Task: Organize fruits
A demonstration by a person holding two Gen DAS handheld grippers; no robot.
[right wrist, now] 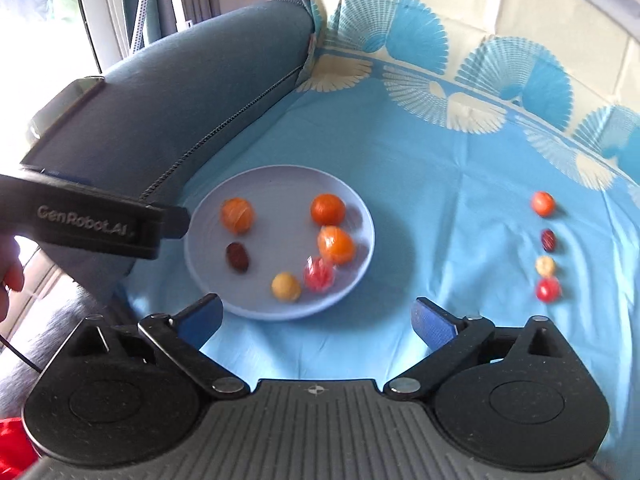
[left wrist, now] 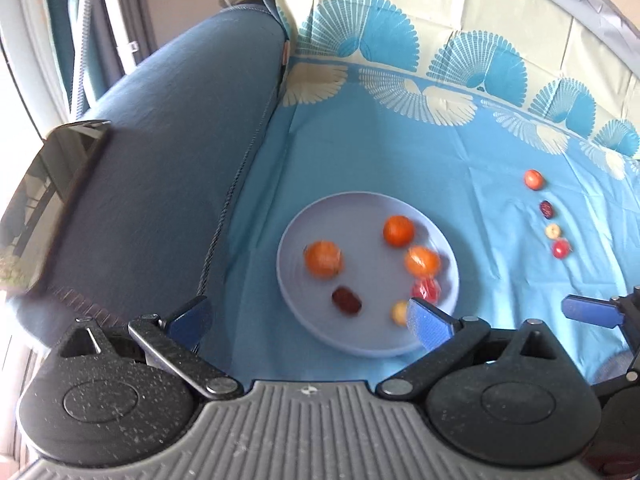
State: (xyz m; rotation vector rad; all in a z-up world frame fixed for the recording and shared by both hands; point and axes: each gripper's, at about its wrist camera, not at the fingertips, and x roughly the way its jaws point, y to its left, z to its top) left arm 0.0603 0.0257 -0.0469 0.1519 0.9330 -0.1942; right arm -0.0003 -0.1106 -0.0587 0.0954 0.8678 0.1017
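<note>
A blue cloth (right wrist: 400,168) with a pale fan-patterned border covers the seat of a grey-blue sofa (right wrist: 192,80), whose padded armrest (left wrist: 160,184) rises just left of the plate. A dark phone (left wrist: 48,200) lies on top of that armrest, well left of the plate.

The lilac plate (right wrist: 280,184) sits flat on the cloth near the armrest and serves as the hub of the scene. On it lie three oranges: one (right wrist: 237,215) at the plate's left, one (right wrist: 328,209) at its far right, one (right wrist: 336,245) just nearer than that. Touching or nearly touching the third orange is a red fruit (right wrist: 319,274) at the plate's near right, with a yellow fruit (right wrist: 286,287) beside it at the near edge. A dark date (right wrist: 237,256) rests at the plate's near left, below the first orange.

Well right of the plate, four small fruits form a line on the bare cloth: a small orange-red one (right wrist: 543,203) farthest, then a second date (right wrist: 548,239), a pale fruit (right wrist: 545,266) and a small red fruit (right wrist: 548,289) nearest.

The left gripper (left wrist: 308,316) hangs over the plate's near edge, jaws spread wide with nothing between them. The right gripper (right wrist: 316,316) hovers just short of the plate, equally wide and empty.
</note>
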